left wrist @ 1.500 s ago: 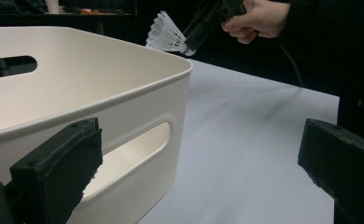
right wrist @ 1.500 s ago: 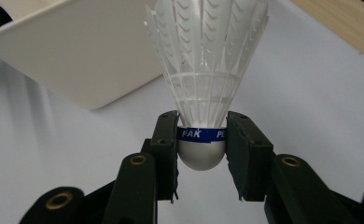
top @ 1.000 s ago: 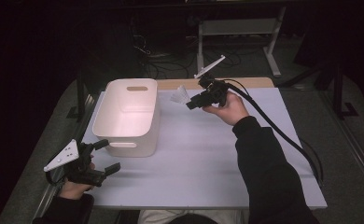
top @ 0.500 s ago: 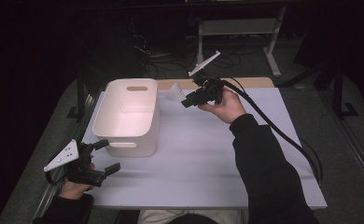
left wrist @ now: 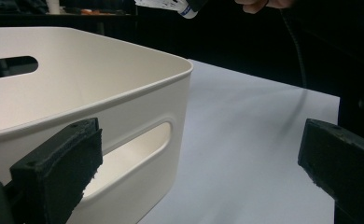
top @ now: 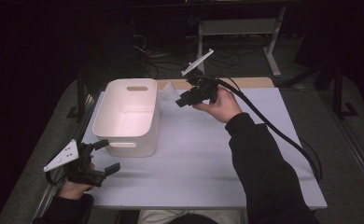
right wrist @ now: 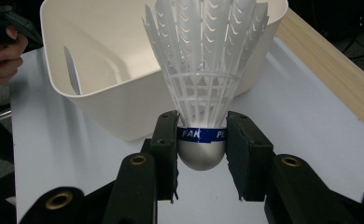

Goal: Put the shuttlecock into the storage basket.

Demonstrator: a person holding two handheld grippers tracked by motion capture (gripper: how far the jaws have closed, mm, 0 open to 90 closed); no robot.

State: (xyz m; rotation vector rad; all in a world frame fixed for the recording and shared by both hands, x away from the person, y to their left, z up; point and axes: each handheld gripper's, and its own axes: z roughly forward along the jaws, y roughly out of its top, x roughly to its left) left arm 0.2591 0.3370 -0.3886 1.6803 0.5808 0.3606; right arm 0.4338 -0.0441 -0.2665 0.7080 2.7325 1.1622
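While the left gripper (top: 106,158) rests wide apart on the desk (top: 208,154) near the white plastic bin (top: 129,116), the right gripper (right wrist: 202,140) clamps a white shuttlecock (right wrist: 203,70) by its blue-banded cork, held in the air just beside the bin's far corner. The pickup looks done; carrying it over the rim and releasing it inside remains.

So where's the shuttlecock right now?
The shuttlecock is clamped in the right gripper, held above the table beside the white bin's far right corner.
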